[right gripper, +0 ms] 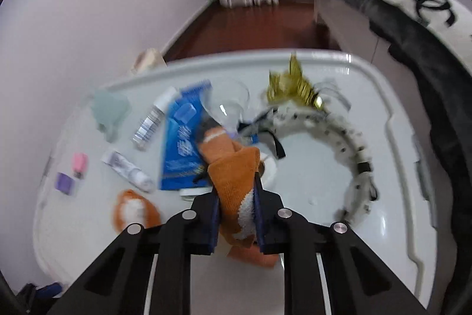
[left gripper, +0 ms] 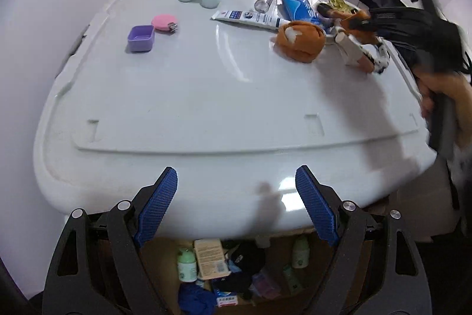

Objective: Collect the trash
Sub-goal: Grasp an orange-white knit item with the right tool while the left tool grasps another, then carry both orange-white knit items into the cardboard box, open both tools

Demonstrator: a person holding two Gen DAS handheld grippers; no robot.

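An orange sock (right gripper: 236, 185), lifted clear of the white surface (right gripper: 309, 167), hangs clamped in the right tool (right gripper: 236, 214), apparently bound for collection. The left tool (left gripper: 236, 205) waits spread and empty over the near edge. Motion blur smears the clutter behind; the sock's lower end is cut off.

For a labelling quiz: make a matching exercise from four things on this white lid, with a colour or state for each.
Things:
1. box
2. right gripper
3. left gripper
4. foil wrapper

Colour or state:
A. gold
B. open, with nothing between its fingers
C. purple
D. shut on an orange sock

Pairs: 1-C, 2-D, 3-B, 4-A
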